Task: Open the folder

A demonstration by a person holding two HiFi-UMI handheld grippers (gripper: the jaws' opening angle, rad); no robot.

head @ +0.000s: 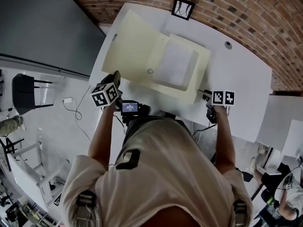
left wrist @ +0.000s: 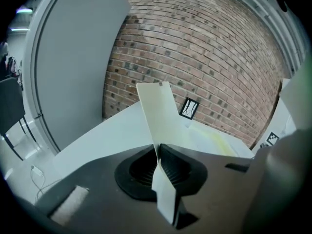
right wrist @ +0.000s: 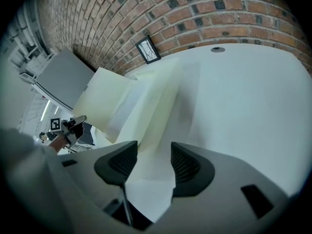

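A pale yellow folder [head: 199, 63] lies open on the white table [head: 241, 79], with white sheets [head: 175, 67] inside it. Its left cover [head: 135, 48] is swung out to the left and slants up off the table. My left gripper [head: 115, 78] is shut on that cover's near edge; in the left gripper view the cover [left wrist: 156, 116] stands upright out of the closed left gripper [left wrist: 158, 162]. My right gripper [head: 204, 96] is at the folder's near right corner. There its jaws stand apart over the folder [right wrist: 146, 106], and the right gripper [right wrist: 153, 162] presses on nothing.
A black-framed marker card [head: 182, 8] leans at the table's far edge against the brick wall [head: 246, 13]. A round cable hole [head: 228, 45] is in the tabletop to the right. A grey panel [head: 42, 27] and a chair [head: 23, 91] stand to the left. Another person [head: 289, 188] is at the lower right.
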